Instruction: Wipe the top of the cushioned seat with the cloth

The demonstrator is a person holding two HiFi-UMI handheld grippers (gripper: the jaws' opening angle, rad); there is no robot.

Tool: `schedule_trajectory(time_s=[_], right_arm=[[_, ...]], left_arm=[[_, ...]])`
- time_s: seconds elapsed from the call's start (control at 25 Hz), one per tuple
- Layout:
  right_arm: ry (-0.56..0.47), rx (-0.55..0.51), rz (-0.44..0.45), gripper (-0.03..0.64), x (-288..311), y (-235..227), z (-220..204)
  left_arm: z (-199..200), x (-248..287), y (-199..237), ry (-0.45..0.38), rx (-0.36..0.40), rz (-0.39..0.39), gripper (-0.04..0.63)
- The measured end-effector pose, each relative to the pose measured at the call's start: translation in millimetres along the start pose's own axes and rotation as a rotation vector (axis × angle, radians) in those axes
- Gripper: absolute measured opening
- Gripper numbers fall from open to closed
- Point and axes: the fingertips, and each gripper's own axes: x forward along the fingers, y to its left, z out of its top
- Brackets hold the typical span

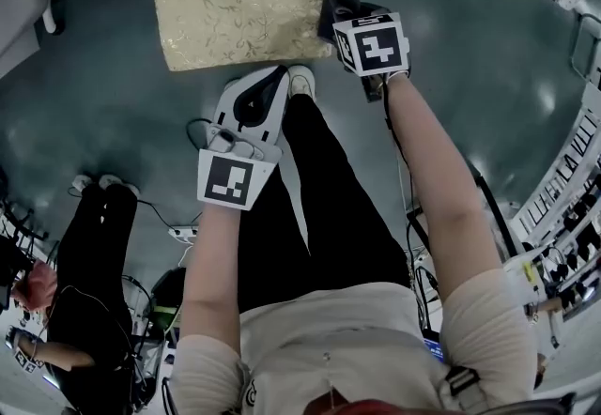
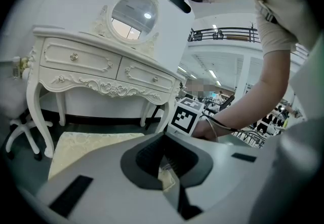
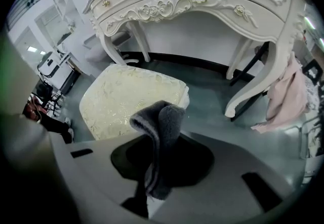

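Note:
The cushioned seat (image 1: 239, 5) is a cream, leaf-patterned square pad low on the dark floor, ahead of the person's feet. It also shows in the right gripper view (image 3: 126, 99) and the left gripper view (image 2: 86, 144). My right gripper (image 1: 331, 14) is shut on a dark grey fleecy cloth (image 3: 162, 121), which sticks up folded from the jaws (image 1: 336, 2) just off the seat's right edge. My left gripper (image 1: 274, 77) hangs lower, short of the seat's near edge. Its jaws meet with nothing between them (image 2: 164, 159).
A white carved dressing table (image 3: 202, 0) with an oval mirror (image 2: 134, 12) stands behind the seat. A pink garment (image 3: 286, 91) hangs at its right leg. A white chair base (image 2: 23, 132) stands at the left. Another person (image 1: 84, 310) and a floor power strip (image 1: 183, 233) are behind me.

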Motion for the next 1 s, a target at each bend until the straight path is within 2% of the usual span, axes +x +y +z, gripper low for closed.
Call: schedule_trajectory(time_s=[0.12,0.32,0.52,0.76,1.0], right_arm=[[-0.012,-0.004,0.012,0.078,-11,16,2],[-0.034,-0.02,0.053,0.078,-18,66,9],[-0.05,-0.018,0.11,0.078,-9,136,9],[-0.034,-0.064,0.187,0.08,16,227,17],[-0.031,-0.087,0.231,0.08,38,295,35]], left_arm=[[8,-11,2,-0.018,-0.01,0.004,0.014],[14,-41,22,-0.026,0.027,0.032,0.014],[3,-85,53,-0.015,0.024,0.05,0.014],[-12,-136,97,0.008,0.021,0.081,0.014],[-19,-177,137,0.006,0.009,0.117,0.014]])
